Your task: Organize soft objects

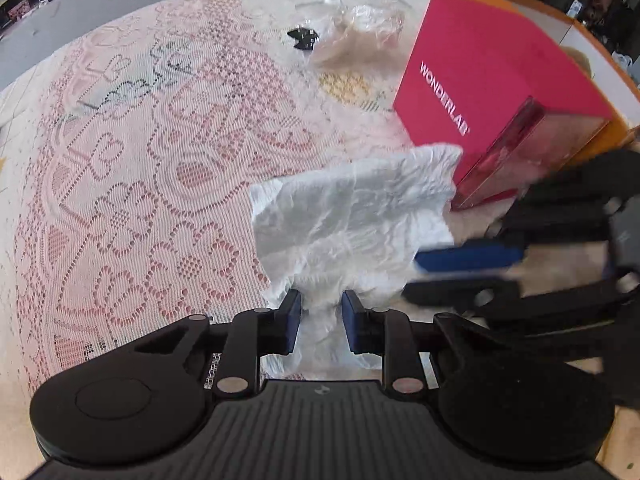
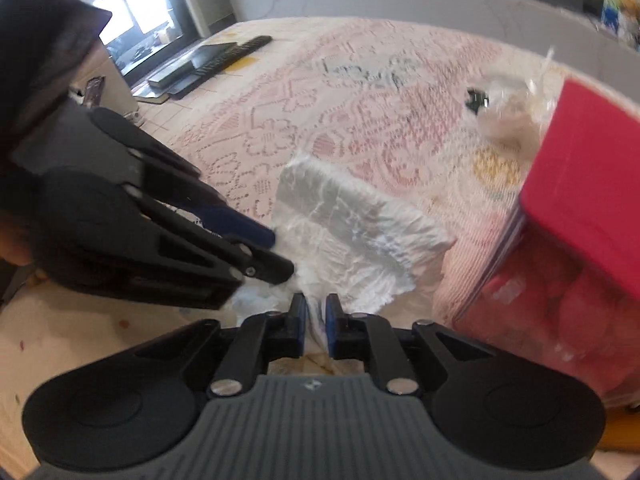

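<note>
A white crumpled soft sheet, like a diaper or tissue [image 1: 352,216], is held up over the lace tablecloth [image 1: 160,152]. My left gripper [image 1: 321,308] is shut on its near edge. My right gripper [image 2: 316,316] is shut on another edge of the same white sheet [image 2: 352,220]. In the left wrist view the right gripper [image 1: 460,276] comes in from the right beside the sheet. In the right wrist view the left gripper [image 2: 280,256] comes in from the left and touches the sheet.
A red WONDERLAB box [image 1: 480,92] stands just right of the sheet, with an orange box [image 1: 560,24] behind it. A clear plastic bag [image 1: 360,36] and a small black item [image 1: 303,38] lie further back. A remote and dark tray [image 2: 208,60] lie far left.
</note>
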Tool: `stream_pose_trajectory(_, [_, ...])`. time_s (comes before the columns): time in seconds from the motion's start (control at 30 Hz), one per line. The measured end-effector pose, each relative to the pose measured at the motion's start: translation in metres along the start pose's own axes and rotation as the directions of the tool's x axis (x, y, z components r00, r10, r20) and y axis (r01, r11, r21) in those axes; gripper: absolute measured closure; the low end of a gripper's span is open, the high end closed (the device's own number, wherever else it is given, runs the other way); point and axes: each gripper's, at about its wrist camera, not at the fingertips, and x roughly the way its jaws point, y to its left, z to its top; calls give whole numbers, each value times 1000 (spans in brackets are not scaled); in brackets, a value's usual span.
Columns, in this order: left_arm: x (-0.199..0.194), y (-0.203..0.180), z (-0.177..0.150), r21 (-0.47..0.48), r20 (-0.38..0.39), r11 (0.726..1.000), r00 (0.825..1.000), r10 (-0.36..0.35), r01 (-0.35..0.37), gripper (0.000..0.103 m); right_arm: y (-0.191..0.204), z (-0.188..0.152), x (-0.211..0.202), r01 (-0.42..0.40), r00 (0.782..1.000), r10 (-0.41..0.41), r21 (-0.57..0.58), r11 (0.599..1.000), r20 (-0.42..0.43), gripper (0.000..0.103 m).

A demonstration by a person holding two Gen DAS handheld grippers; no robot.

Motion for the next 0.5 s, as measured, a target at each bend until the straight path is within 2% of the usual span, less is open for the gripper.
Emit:
stream_pose_trajectory(0.17, [-1,6,-6,-24,19,999,999,-26,27,74,6,14,-15,88,995,-78,-169,982,67,85])
stream_pose_trajectory(0.2, [-2,8,-7,-34,23,999,999,-35,36,74,7,17,-15,106,993,-92,-202,974,78,81])
stream_pose_trajectory(0.27, [-3,9,-7,-45,29,998,999,-41,42,74,10,24,-13,115,992,-95,-264,958,87,82])
stream_pose_trajectory(0.37, [-5,6,-8,-42,40,999,999,-31,32,74,18,28,-7,168,983,-131,-351,921,127,61])
stream_pose_trajectory(0.5, [-6,5,-8,-59,55,998,998,-29,32,74,23,37,4,196,980,-158,-429,882,124,61])
